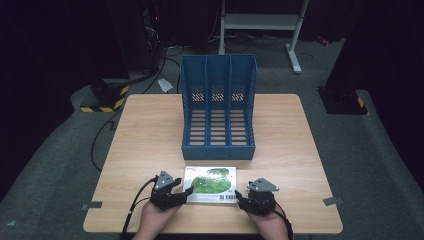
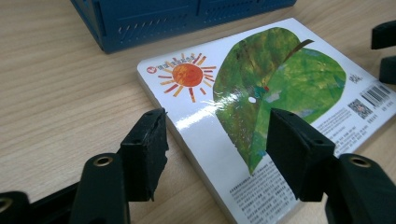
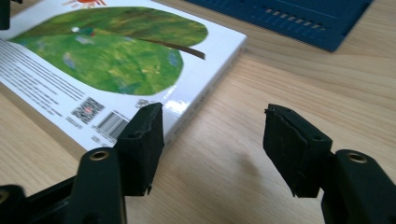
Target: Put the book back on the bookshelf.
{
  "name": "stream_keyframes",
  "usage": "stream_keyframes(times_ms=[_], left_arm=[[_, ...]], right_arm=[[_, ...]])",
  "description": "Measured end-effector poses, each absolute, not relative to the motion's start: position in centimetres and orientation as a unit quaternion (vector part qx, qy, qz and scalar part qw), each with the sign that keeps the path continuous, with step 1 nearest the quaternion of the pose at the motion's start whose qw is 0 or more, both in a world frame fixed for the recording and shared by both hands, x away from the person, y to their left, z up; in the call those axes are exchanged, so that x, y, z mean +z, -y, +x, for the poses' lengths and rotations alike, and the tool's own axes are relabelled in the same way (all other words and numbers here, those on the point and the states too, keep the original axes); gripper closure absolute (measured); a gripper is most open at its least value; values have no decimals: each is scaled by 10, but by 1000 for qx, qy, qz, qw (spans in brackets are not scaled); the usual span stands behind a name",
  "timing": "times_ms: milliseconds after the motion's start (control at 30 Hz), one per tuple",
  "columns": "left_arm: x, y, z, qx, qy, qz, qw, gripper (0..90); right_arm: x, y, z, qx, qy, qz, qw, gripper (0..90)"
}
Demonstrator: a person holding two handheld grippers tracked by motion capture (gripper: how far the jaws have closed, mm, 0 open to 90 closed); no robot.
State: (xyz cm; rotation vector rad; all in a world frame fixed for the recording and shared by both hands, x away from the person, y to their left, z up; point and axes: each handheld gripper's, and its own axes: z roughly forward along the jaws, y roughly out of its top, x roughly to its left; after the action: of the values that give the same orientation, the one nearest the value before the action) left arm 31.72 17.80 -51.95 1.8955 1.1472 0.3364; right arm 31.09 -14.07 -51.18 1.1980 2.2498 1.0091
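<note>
A picture book [image 1: 212,184] is laid flat on the wooden bench [image 1: 150,145], back cover up, near the front edge and just in front of a blue three-slot file rack [image 1: 218,107]. The rack is stood upright at mid-bench, its open slots turned toward the person, apart from the book by a narrow strip of bare wood. Nothing is placed between book and rack.

The left claw [image 1: 186,194] is held at the book's left end, the right claw [image 1: 239,198] at its right end, each carried by a hand entering from the bottom of the high view.

In the left gripper view a painted sun, a large green leaf and a barcode are made out on the cover; the left claw [image 2: 215,144] is seen released, its jaws spread astride the book's near corner without pressing it, and the tips of the other claw are glimpsed at the far right edge. In the right gripper view the right claw [image 3: 212,140] is likewise released: one jaw is set against the barcode corner, the other is held over bare wood.
</note>
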Motion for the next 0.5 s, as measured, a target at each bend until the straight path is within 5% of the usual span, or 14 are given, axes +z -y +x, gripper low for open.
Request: stream_keyframes(times_ms=[500], left_arm=[[-525,-169,322,124,-476,765,415,328]], right_arm=[[-513,129,293,379,-822,390,169,372]])
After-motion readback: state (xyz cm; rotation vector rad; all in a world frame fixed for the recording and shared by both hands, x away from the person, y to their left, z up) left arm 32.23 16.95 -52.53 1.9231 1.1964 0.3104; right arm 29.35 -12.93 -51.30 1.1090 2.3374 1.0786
